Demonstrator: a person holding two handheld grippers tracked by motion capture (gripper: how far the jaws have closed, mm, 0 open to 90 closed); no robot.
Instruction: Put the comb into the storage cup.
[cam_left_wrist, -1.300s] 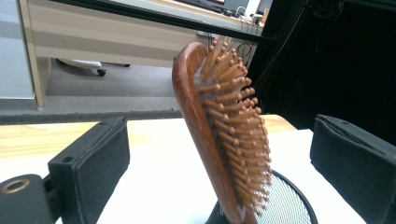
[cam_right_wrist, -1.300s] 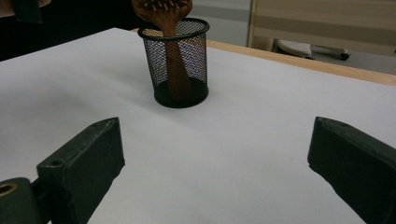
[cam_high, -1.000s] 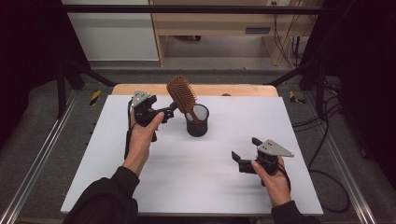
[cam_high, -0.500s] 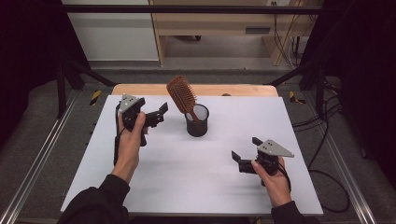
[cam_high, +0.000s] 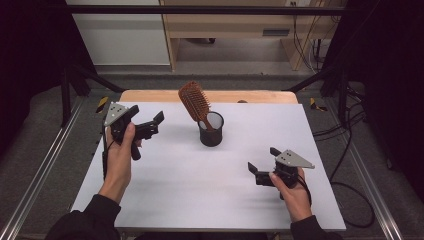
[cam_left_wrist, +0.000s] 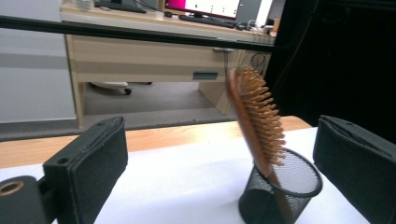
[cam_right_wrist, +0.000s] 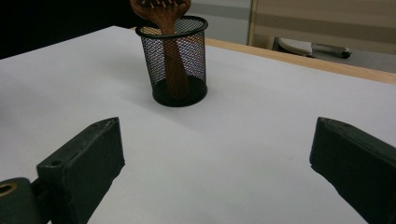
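Left side: your left gripper (cam_high: 151, 125) is held up off the table (cam_high: 165, 200), jaws spread wide and holding nothing. It sits well apart from the cup, pointed toward it. In the left gripper view the hairbrush (cam_left_wrist: 256, 119) shows between the two pads, farther off, not touched.

Centre: the wooden hairbrush (cam_high: 195, 102) stands handle-down in the black mesh cup (cam_high: 211, 131), head leaning toward your left, bristles facing right and forward. The cup stands upright near the far middle of the white table.

Right side: your right gripper (cam_high: 263, 164) is low over the near part of the table, jaws released and empty, aimed at the cup (cam_right_wrist: 177, 60) from a distance.

Judgement: placing looks done, and the step in hand is clearing out. Draw the left gripper back along its own line, jaws kept open, so nothing clips the leaning brush head. The cup looks light and the brush top-heavy; a nudge could tip both. Keep the right gripper low and clear.
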